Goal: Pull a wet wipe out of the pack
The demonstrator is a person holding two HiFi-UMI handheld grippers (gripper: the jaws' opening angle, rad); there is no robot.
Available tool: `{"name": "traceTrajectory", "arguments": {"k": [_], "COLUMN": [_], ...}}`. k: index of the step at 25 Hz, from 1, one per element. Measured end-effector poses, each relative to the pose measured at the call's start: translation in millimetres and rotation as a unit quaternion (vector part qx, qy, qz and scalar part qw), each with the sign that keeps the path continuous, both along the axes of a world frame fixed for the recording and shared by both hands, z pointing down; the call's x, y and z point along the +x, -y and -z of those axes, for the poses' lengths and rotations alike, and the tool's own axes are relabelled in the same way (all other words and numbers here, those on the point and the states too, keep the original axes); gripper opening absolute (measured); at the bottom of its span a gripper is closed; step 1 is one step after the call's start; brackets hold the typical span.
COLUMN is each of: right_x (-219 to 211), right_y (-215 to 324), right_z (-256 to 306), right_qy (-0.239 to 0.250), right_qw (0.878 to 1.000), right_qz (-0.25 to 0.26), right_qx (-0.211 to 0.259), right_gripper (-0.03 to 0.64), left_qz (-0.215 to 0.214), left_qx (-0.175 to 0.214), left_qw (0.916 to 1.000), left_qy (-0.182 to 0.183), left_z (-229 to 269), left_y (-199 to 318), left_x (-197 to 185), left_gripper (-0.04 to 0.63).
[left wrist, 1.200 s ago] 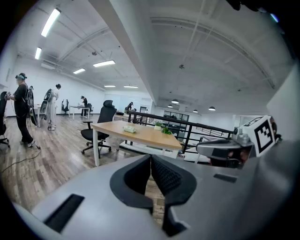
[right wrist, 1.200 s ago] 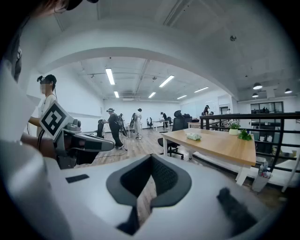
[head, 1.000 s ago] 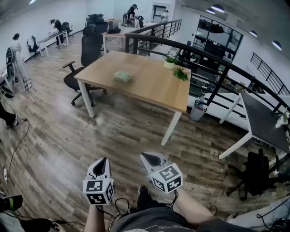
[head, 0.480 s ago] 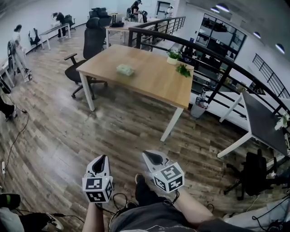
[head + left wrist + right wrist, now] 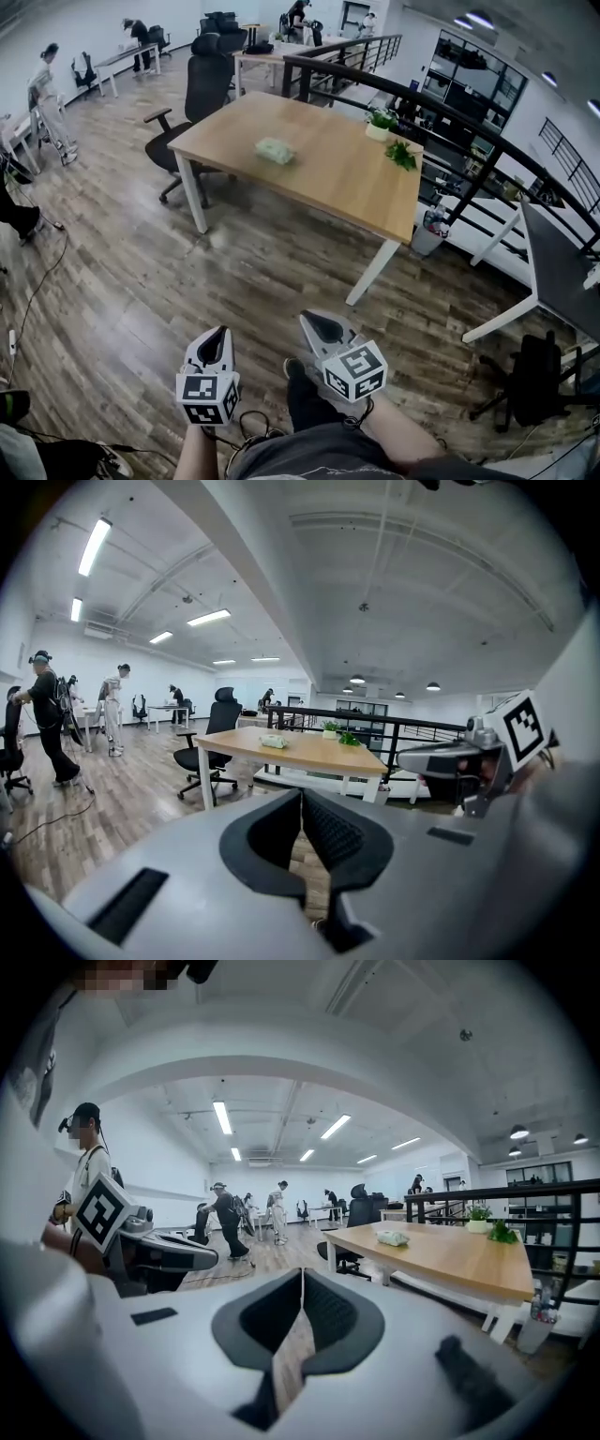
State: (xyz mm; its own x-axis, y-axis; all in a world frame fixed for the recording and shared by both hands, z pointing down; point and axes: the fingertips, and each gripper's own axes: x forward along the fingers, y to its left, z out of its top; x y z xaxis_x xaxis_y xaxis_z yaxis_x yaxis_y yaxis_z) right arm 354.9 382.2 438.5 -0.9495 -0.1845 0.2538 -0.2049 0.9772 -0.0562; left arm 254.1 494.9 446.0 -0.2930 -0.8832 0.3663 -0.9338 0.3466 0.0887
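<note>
A pale green pack of wet wipes (image 5: 275, 150) lies on the far-left part of a wooden table (image 5: 328, 183), well ahead of me across the floor. The pack (image 5: 274, 742) shows small and distant in the left gripper view, and the pack (image 5: 392, 1237) likewise in the right gripper view. My left gripper (image 5: 219, 334) and right gripper (image 5: 312, 322) hang side by side over the floor near my body, both shut with nothing between their jaws. Each gripper's tips, left (image 5: 301, 794) and right (image 5: 302, 1274), meet in its own view.
A black office chair (image 5: 192, 103) stands at the table's left end. Two potted plants (image 5: 392, 139) sit at the table's far right edge. A black railing (image 5: 450, 122) runs behind the table. People stand at desks far left. Cables lie on the wooden floor (image 5: 122, 281).
The table and pack have drawn nearer and shifted right in the head view. Both grippers stay shut and side by side in front of me.
</note>
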Motion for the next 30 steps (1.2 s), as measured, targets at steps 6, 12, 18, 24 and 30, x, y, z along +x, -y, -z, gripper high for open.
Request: {"name": "traceTrajectory", "arguments": {"k": [6,12,18,24,30], "right_x": [-58,-112,-157,-187,-204], "right_y": [74,157,230,292,317], "right_z": [1,7,7,-6,-10], "right_qy": [0.006,0.014,0.013,0.013,0.008], "right_qw": [1.000,1.000,0.999,0.999,0.999], "right_qz": [0.014,0.011,0.025,0.020,0.025], "right_qx": [-0.015,-0.022,-0.031,-0.036,-0.041], "right_gripper": [0.023,0.024,0.025,0.025,0.025], "left_qz": [0.011,0.023,0.032,0.035,0.027], "left_qx": [-0.006,-0.008,-0.015,-0.009,-0.020], "left_qw": [0.9999,0.9996,0.9993,0.9993,0.9994], "left_qy": [0.005,0.013,0.015,0.007,-0.006], "left_z": [1,11,11,4,0], "left_y": [58,130,195,252,282], "left_x": [-51,-101,-135,-162,-175], "left_gripper": [0.018,0.018,0.018,0.018,0.018]}}
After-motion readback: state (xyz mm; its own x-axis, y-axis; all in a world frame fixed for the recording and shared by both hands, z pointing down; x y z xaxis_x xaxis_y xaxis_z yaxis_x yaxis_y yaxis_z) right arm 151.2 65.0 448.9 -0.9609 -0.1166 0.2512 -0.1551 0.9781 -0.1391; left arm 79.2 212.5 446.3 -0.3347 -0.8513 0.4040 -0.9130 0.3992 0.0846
